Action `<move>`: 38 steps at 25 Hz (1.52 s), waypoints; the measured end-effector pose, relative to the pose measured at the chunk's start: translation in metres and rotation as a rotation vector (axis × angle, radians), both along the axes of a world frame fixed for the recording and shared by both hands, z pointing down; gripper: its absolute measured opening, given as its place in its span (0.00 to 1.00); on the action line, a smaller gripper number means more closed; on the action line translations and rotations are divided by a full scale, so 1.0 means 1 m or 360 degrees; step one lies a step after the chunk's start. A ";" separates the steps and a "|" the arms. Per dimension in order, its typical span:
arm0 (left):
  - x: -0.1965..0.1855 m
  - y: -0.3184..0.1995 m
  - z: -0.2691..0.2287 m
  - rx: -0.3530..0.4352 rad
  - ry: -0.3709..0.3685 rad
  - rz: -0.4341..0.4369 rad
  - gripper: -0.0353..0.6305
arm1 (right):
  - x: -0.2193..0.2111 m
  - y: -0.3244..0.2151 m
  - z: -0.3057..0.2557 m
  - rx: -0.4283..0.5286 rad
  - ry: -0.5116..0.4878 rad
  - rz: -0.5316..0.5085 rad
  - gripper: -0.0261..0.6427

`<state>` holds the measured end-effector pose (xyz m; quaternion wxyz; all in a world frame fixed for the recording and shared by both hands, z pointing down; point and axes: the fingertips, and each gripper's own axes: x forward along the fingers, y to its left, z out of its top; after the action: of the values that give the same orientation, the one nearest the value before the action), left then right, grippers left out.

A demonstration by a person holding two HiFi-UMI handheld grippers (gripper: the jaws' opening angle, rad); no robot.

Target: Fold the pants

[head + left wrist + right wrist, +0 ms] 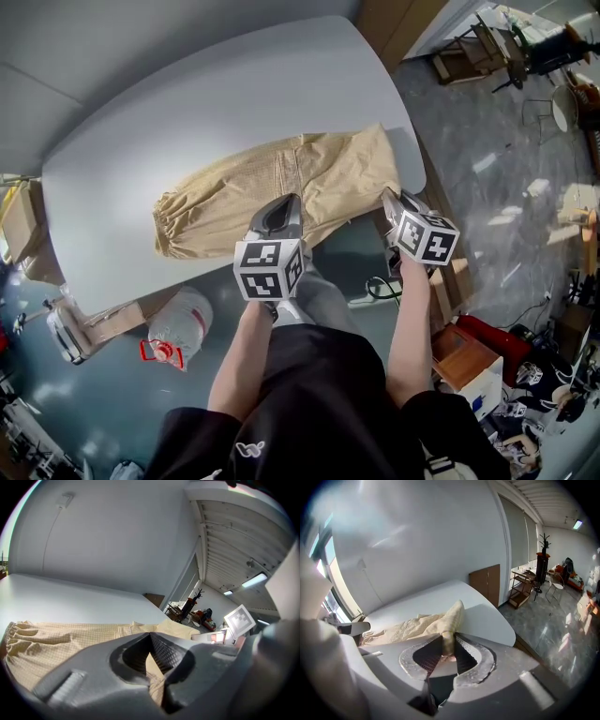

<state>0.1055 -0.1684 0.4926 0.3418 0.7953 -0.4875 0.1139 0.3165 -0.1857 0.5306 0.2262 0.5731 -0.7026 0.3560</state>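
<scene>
The tan pants (281,183) lie stretched along the near edge of the grey tabletop (187,103), with the gathered cuffs to the left. The left tongs (291,204) are closed on the cloth at its near edge, about midway along. The right tongs (388,199) pinch a raised fold at the pants' right end, by the tabletop's corner.

On the table (187,103), pants (309,178) along near edge
</scene>
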 end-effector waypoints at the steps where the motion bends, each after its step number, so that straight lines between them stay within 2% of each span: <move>1: -0.005 0.001 -0.001 0.0000 0.0011 -0.0012 0.06 | -0.005 -0.002 -0.008 0.0019 -0.0006 -0.0009 0.15; 12: -0.072 0.029 -0.024 0.0044 0.0055 -0.0128 0.06 | -0.099 -0.014 -0.089 0.0257 0.0043 -0.0253 0.14; 28: -0.207 0.078 -0.049 0.0169 0.0030 -0.0437 0.06 | -0.273 0.006 -0.131 0.0449 0.0084 -0.0688 0.14; 34: -0.256 0.095 -0.062 0.0210 0.0001 -0.0559 0.06 | -0.353 0.022 -0.126 0.0454 0.0074 -0.0925 0.14; 38: -0.289 0.111 -0.058 0.0192 -0.0034 -0.0651 0.06 | -0.420 0.044 -0.089 0.0358 0.0110 -0.1184 0.14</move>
<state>-0.1838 -0.0572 0.4347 0.3045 0.6976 -0.6482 0.0211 -0.1035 -0.1418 0.4414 0.2992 0.3121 -0.8890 0.1509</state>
